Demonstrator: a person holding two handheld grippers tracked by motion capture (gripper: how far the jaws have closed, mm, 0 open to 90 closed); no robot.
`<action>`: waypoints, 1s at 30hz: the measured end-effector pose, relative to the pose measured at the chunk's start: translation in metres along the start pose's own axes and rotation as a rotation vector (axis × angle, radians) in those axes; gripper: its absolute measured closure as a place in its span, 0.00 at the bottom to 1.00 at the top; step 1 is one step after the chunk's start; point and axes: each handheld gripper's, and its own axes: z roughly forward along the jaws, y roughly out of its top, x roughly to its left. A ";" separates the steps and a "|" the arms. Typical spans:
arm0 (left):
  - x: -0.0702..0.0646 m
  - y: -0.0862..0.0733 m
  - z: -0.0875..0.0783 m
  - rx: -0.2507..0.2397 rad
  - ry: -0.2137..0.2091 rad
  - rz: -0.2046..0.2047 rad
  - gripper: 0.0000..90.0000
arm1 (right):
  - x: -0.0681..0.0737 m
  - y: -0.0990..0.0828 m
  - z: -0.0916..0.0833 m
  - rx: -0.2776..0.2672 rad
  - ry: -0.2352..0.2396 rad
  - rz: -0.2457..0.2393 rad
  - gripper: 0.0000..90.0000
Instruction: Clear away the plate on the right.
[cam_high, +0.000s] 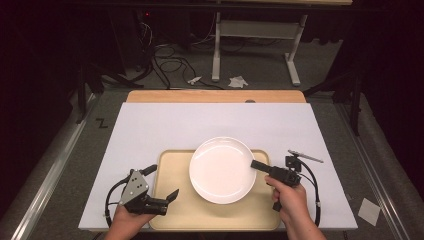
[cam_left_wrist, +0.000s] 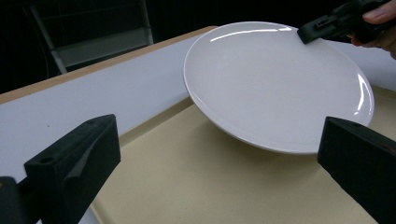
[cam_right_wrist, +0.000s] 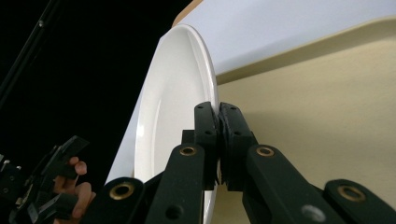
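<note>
A round white plate (cam_high: 221, 169) hangs tilted a little above a beige tray (cam_high: 175, 212) at the table's near edge. My right gripper (cam_high: 257, 165) is shut on the plate's right rim; in the right gripper view the two black jaws pinch the plate (cam_right_wrist: 173, 107) edge-on at my right gripper (cam_right_wrist: 218, 116). My left gripper (cam_high: 161, 182) is open over the tray's left side, apart from the plate. In the left gripper view its fingers (cam_left_wrist: 79, 163) stand wide, with the plate (cam_left_wrist: 275, 84) and tray (cam_left_wrist: 196, 186) beyond.
A white sheet (cam_high: 150, 130) covers the wooden table (cam_high: 215, 96) under the tray. Cables, crumpled paper and a table frame (cam_high: 255, 30) lie on the floor beyond. A paper scrap (cam_high: 368, 210) sits at right.
</note>
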 end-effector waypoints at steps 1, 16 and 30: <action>0.000 0.000 0.000 -0.001 0.000 0.000 0.00 | 0.001 -0.001 0.002 0.008 0.001 -0.001 0.99; -0.001 0.000 -0.001 -0.003 -0.001 -0.005 0.00 | 0.010 -0.009 0.017 0.056 0.012 -0.024 0.99; -0.001 0.000 -0.001 -0.004 -0.003 -0.004 0.00 | 0.009 -0.015 0.026 0.096 -0.045 -0.060 0.99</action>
